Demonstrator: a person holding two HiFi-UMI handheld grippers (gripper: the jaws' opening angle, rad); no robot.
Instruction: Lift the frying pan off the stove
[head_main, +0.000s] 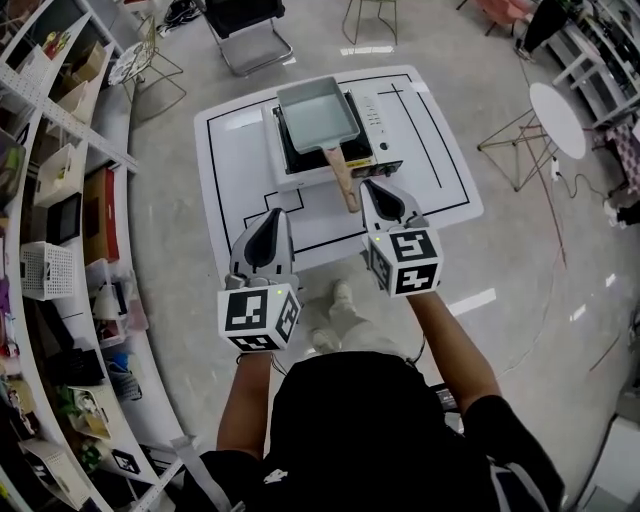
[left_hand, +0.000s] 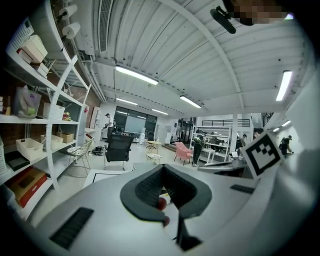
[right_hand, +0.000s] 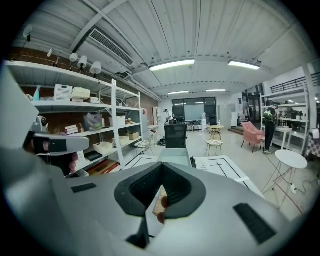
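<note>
Empty rectangular frying pan (head_main: 318, 112) sitting on a portable stove (head_main: 372, 118) on a low white bench (head_main: 232, 160), wooden handle (head_main: 342, 180) ending just beyond the right gripper (head_main: 372, 190), its fingers pressed together holding nothing, left gripper (head_main: 277, 215) likewise closed and empty, farther from the pan.

The room is lit brightly and evenly by long ceiling lamps (right_hand: 172, 64), which are burnt out to white in both gripper views. Their pale reflections are carried as streaks on the glossy floor (head_main: 520, 260) in the head view. Shadows are kept soft. Straight shelves (head_main: 60, 200) are bent near the picture edges, the gripper views' corners are blacked out, and their nearest foreground is rendered soft.
</note>
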